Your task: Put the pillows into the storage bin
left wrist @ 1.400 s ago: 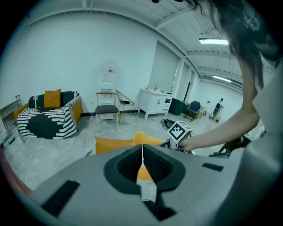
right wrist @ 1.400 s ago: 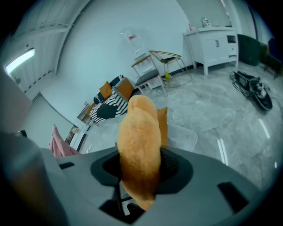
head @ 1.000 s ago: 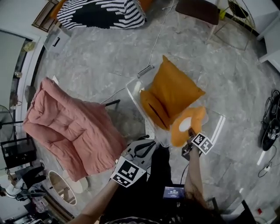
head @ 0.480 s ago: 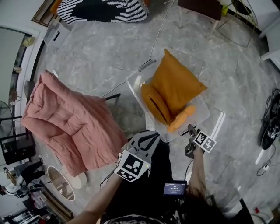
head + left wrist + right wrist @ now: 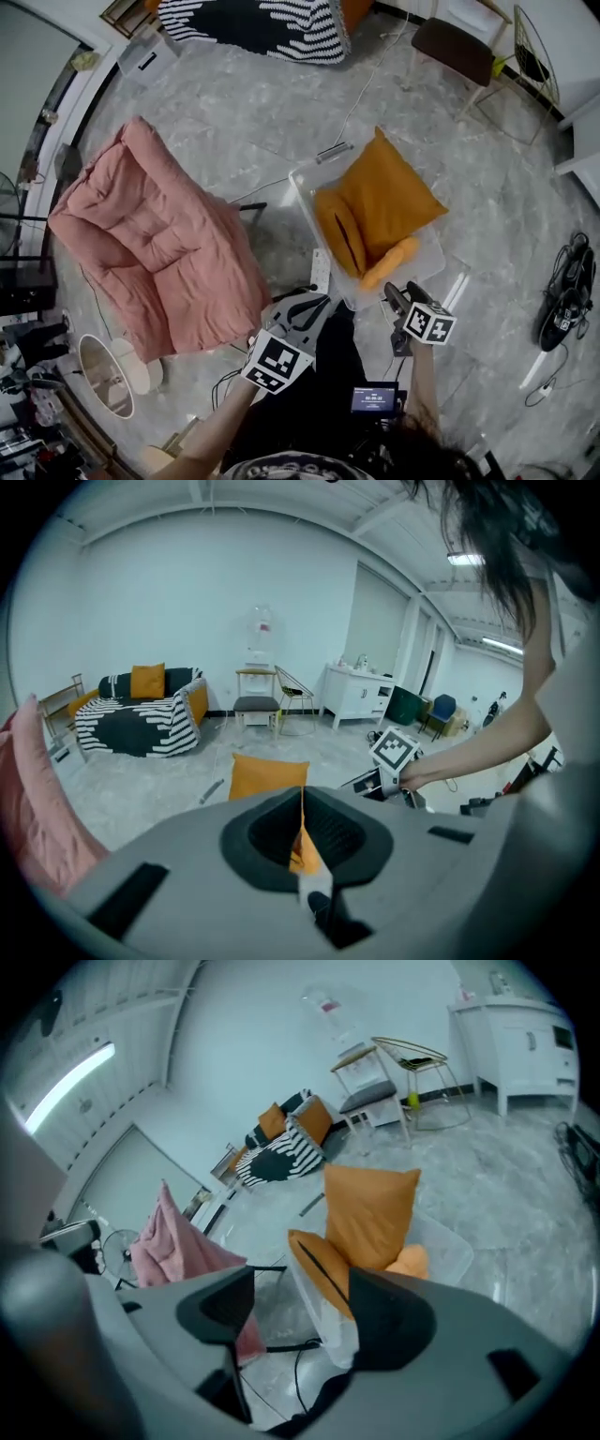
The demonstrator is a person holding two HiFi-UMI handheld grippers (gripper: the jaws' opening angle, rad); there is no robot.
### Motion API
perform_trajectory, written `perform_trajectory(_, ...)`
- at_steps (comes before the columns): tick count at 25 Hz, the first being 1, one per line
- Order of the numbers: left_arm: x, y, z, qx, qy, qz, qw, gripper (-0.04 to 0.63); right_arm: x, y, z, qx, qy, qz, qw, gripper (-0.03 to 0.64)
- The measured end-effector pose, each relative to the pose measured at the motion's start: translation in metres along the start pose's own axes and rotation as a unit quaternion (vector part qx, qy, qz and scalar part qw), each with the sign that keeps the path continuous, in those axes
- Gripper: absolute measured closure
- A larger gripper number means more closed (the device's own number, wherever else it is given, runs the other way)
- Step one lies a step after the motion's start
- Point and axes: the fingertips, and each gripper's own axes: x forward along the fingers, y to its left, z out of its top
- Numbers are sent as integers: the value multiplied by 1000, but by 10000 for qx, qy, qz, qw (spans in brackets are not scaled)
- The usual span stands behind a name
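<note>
While left claw (image 5: 309, 307) hovers, pillows (image 5: 389, 202) lie just beyond.

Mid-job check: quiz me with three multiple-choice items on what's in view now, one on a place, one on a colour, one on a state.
1. In the head view, the pink chair stands on which side of the storage bin?
A. left
B. right
C. inside it

2. The pillows in the bin are:
A. grey
B. orange
C. striped

3. The right gripper is:
A. shut on a pillow
B. shut, empty
C. open, empty

Answers:
1 A: the chair fills the picture's left and the bin sits right of it.
2 B: every pillow in the clear bin shows orange.
3 C: its jaws have just been opening and stand apart with nothing between them.
</note>
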Motion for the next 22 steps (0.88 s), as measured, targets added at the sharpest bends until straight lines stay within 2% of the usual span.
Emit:
perform_trajectory(2, -19, 4, -7, -183, -94, 180, 9996, 580, -9, 38, 4, -569, 133, 294, 9979, 308)
perform_trajectory(5, -53, 11, -24, -456, -228, 501, 9974, 580, -24, 97, 2, -1345, 241, 704, 9881, 324)
perform_trajectory(11, -146, 16, -80, -1035, -530, 1219, 9857, 580, -49, 223, -33, -2474, 276, 1450, 9576, 341)
perform_trajectory(14, -197, 8, -119, -1225, -614, 1503, 9791, 580, -63, 281, -62, -2744, 162, 1781, 9448, 348)
perform_trajectory(17, -245, -3, -155, -1369, -714, 1754, 9723, 580, -79, 328, -95, -2848, 8, 2007, 9373, 354)
perform_trajectory(20, -294, -12, -182, -1477, -855, 2019, 9644, 580, -95, 371, -130, -2906, -87, 2234, 9303, 369)
perform_trajectory(22, -321, -21, -196, -1531, -981, 2170, 9591, 580, -107, 395, -150, -3074, -150, 2378, 9213, 374)
